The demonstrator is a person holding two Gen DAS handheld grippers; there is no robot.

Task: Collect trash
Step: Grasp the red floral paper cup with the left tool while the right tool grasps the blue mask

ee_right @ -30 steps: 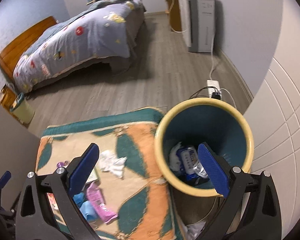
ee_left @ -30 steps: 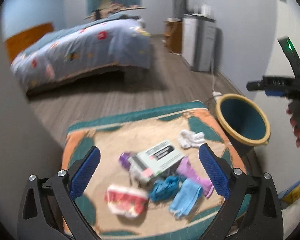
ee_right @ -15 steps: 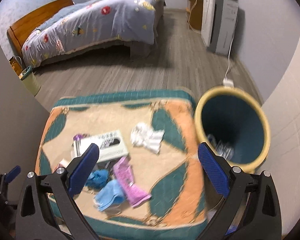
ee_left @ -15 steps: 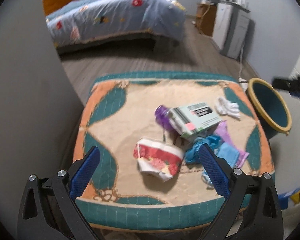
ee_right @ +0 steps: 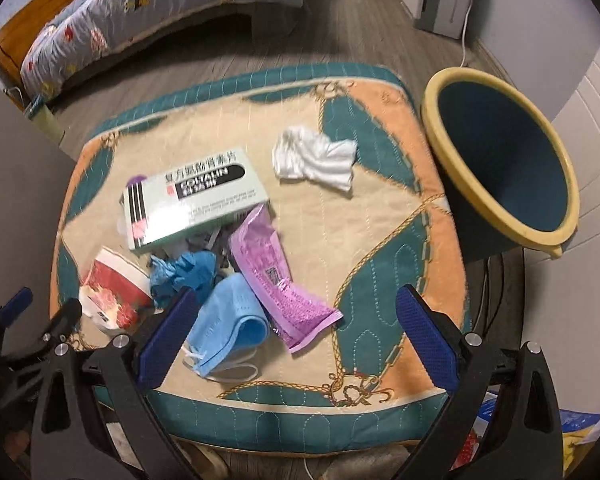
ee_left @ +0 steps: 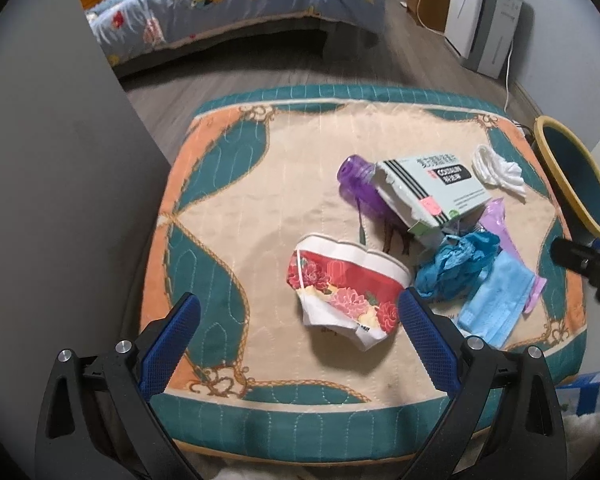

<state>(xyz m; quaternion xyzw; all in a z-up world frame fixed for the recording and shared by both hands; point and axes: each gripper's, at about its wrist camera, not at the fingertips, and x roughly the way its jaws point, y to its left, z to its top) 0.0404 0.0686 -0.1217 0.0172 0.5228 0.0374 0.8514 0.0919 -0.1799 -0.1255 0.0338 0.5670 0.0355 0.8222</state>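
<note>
A quilted cushion [ee_right: 380,240] is carrying the trash; the bin [ee_right: 500,168] is standing at its 3 o'clock edge. The medicine box [ee_right: 192,200] is lying at 10 o'clock from the blue mask [ee_right: 228,320]. Left gripper [ee_left: 298,340] and right gripper [ee_right: 292,336] are hovering wide apart, holding nothing.

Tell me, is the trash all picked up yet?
Not yet. Both grippers, left and right, are open and holding nothing. Still lying on the patterned cushion: the crushed red floral paper cup, purple plastic bottle, pale green cardboard box, white crumpled tissue, blue face mask, and purple foil wrapper. The yellow-rimmed teal bin waits beside it; its bottom is hidden.
</note>
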